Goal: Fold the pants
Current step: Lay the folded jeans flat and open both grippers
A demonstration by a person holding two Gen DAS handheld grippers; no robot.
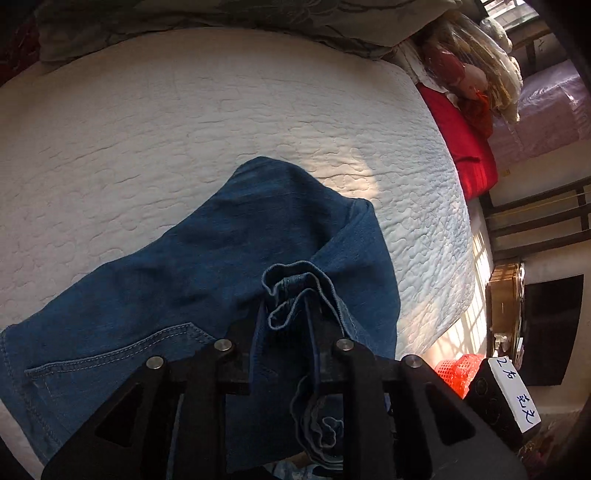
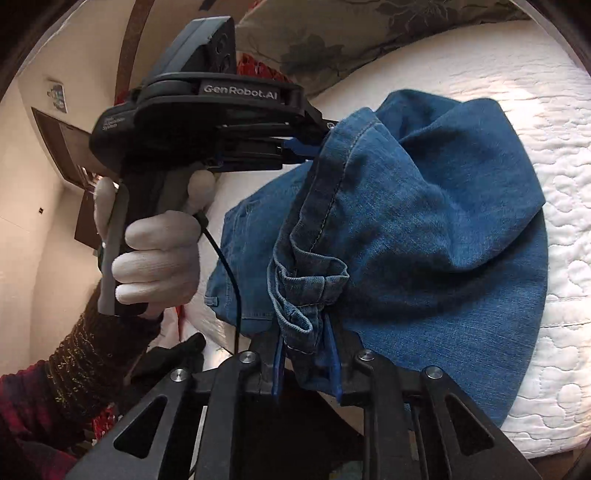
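Note:
Blue denim pants (image 1: 236, 236) lie partly folded on a white quilted bed (image 1: 147, 129). My left gripper (image 1: 286, 317) is shut on a bunched hem of the pants, held above the rest of the cloth. My right gripper (image 2: 304, 339) is shut on another bunched hem of the pants (image 2: 424, 221). In the right wrist view the left gripper (image 2: 314, 144) shows at upper left, held by a white-gloved hand (image 2: 159, 254), pinching the denim edge beside mine. The waist part with a pocket (image 1: 110, 354) lies flat at lower left.
A grey patterned pillow (image 1: 240, 18) lies at the head of the bed. A red cushion (image 1: 461, 147) and bagged items (image 1: 469, 74) sit past the bed's right edge. An orange basket (image 1: 458, 373) stands on the floor. The bed edge (image 2: 535, 435) runs lower right.

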